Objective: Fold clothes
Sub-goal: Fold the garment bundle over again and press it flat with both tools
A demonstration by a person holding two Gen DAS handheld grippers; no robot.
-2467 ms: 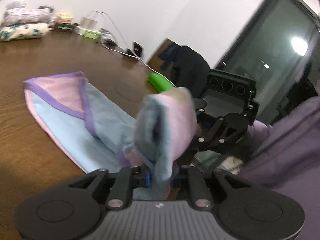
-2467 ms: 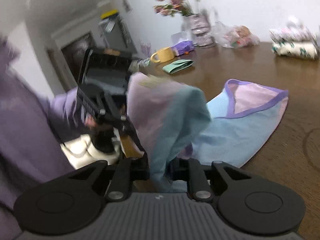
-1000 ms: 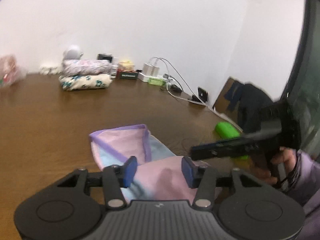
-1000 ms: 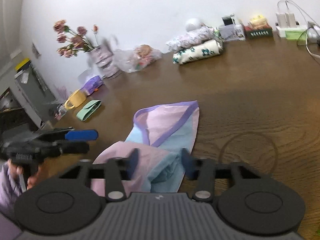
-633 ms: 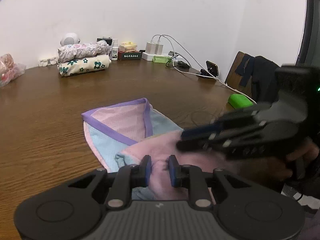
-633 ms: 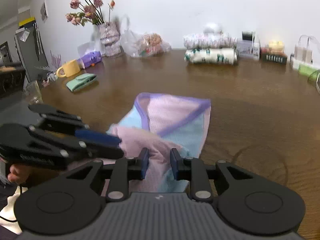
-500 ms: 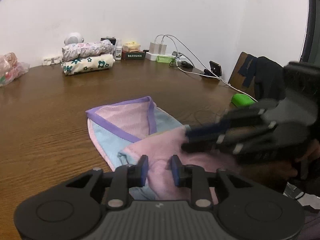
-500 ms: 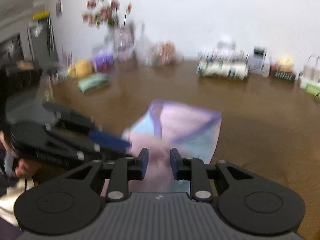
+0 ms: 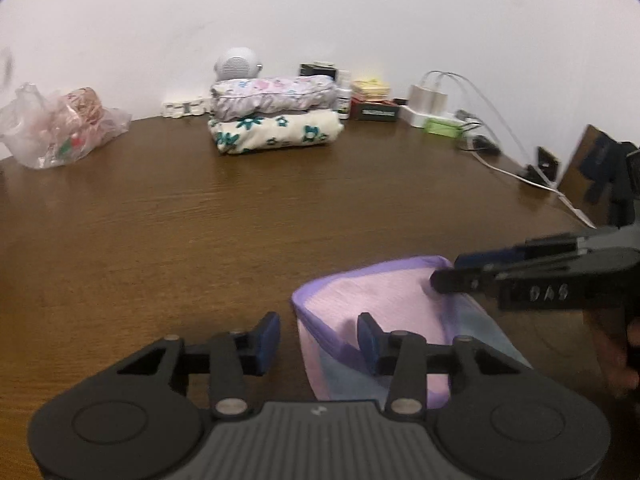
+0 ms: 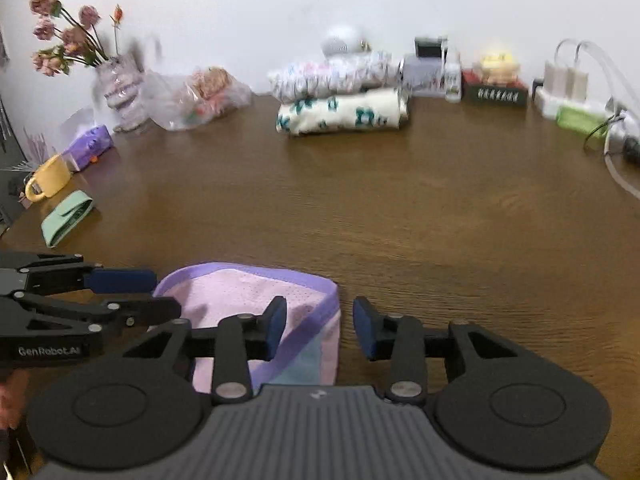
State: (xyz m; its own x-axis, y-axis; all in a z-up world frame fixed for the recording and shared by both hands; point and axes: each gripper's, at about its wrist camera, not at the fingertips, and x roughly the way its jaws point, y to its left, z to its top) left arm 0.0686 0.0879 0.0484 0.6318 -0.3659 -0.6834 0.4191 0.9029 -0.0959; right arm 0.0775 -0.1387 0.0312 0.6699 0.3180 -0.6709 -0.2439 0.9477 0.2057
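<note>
A small pink and light-blue garment with purple trim (image 9: 384, 304) lies folded on the brown table, close in front of both grippers; it also shows in the right wrist view (image 10: 256, 304). My left gripper (image 9: 318, 340) is open and empty, straddling the garment's left edge. My right gripper (image 10: 320, 326) is open and empty, straddling its right edge. Each gripper shows in the other's view: the right one (image 9: 444, 276) at the garment's far right corner, the left one (image 10: 160, 292) at its left corner.
Two folded floral clothes (image 9: 276, 120) are stacked at the back of the table (image 9: 240, 220). A plastic bag (image 9: 60, 128), chargers and cables (image 9: 440, 112) line the back. A flower vase (image 10: 120, 96), yellow mug (image 10: 46, 184) and green folded item (image 10: 66, 218) stand left.
Both grippers were shut on the garment's near end, carried it over onto the far part, then opened and let go. The garment now lies folded in half, and both grippers have moved forward.
</note>
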